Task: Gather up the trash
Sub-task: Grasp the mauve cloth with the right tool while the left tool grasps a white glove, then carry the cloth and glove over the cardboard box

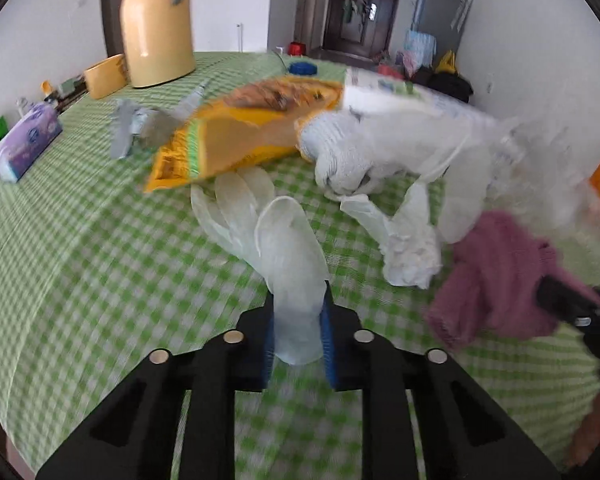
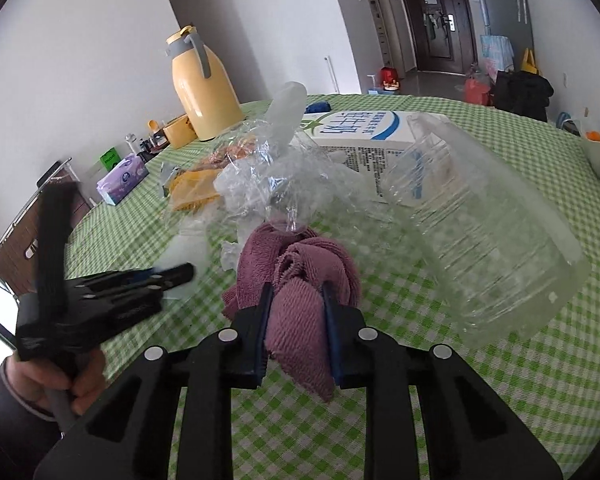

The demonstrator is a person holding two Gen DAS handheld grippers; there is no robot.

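Left wrist: left hand-held gripper (image 1: 298, 334) clamps a translucent glove (image 1: 288, 248); right (image 2: 296, 332) pinches pink cloth (image 2: 296, 276).

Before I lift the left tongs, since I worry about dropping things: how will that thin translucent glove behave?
The glove looks limp, so it will probably dangle from the left tongs, which pinch only its cuff. It seems very light. Its fingers lie under the orange snack bag, which may drag along.

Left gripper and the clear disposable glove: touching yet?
Touching. The left wrist view shows the left gripper with both blue pads pressed against the cuff of the clear glove.
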